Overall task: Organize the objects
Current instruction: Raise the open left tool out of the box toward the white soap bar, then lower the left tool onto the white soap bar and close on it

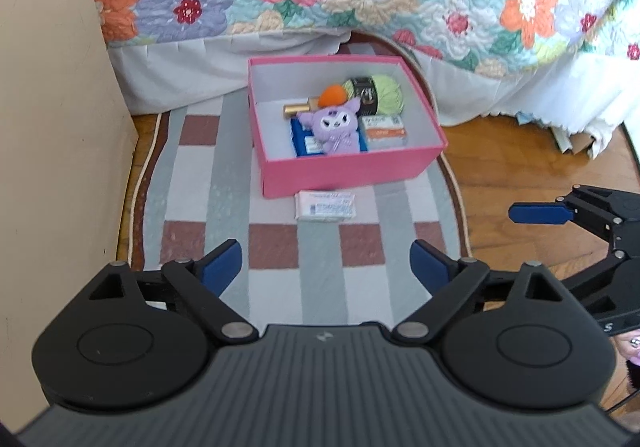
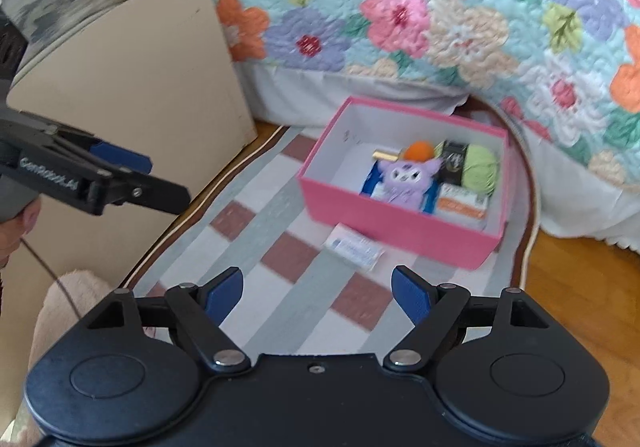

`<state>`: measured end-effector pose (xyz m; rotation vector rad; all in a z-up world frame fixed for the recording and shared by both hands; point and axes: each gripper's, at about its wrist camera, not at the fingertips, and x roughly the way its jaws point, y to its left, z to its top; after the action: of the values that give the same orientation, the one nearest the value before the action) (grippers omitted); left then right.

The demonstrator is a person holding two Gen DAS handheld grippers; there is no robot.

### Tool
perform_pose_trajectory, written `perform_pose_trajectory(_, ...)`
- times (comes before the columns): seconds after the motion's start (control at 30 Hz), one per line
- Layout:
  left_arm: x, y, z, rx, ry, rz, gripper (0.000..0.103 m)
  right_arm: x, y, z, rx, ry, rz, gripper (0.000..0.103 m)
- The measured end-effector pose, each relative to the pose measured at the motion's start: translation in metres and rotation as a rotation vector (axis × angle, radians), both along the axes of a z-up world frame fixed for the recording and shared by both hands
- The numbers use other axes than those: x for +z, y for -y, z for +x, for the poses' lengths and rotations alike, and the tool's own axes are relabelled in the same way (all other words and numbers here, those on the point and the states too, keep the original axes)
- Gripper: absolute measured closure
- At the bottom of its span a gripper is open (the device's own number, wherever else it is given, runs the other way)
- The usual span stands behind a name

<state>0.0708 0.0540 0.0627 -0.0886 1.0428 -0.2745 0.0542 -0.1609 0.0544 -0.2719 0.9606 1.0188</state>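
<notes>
Both my hand-held grippers, left (image 1: 327, 267) and right (image 2: 318, 293), jaws spread, nothing between them. Pink box (image 1: 348, 169) on rug (image 1: 192, 207), holding purple plush (image 1: 334, 129) and yarn (image 1: 386, 93). White packet (image 1: 326, 206) lies touching box front.

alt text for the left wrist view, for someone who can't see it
An open pink box on a checked rug holds a purple plush, green yarn and small packets; one white packet lies outside, against its front. The left gripper hangs open and empty in the foreground.
</notes>
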Motion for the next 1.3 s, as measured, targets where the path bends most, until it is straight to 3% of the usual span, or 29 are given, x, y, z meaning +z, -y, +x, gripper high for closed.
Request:
perform_pose_trajectory(0.23,-0.041,-0.002,-0.003,0.006,-0.069,-0.042,0.006,-0.035,0.002,-0.015,0.033,0.0,-0.003,0.018)
perform_pose_trajectory(0.47,-0.082,0.007,0.002,-0.062,-0.049,-0.046,0.006,-0.068,0.004,-0.019,0.028,0.045,0.05,0.017)
perform_pose_trajectory(0.63,-0.101,0.014,0.018,-0.05,0.01,0.001,0.0,-0.099,-0.007,-0.012,0.048,0.01,0.045,0.017)
perform_pose_trajectory(0.97,-0.16,0.03,0.075,-0.057,-0.025,0.032,0.004,-0.156,-0.041,0.009,0.02,0.064,0.062,0.018)
perform_pose_trajectory(1.13,-0.181,0.033,0.098,-0.025,0.006,0.035,0.004,-0.185,-0.054,0.03,-0.061,0.043,0.062,0.018)
perform_pose_trajectory(1.3,-0.199,0.028,0.109,-0.031,0.025,-0.004,0.004,-0.213,-0.061,0.052,-0.117,-0.071,0.049,0.018)
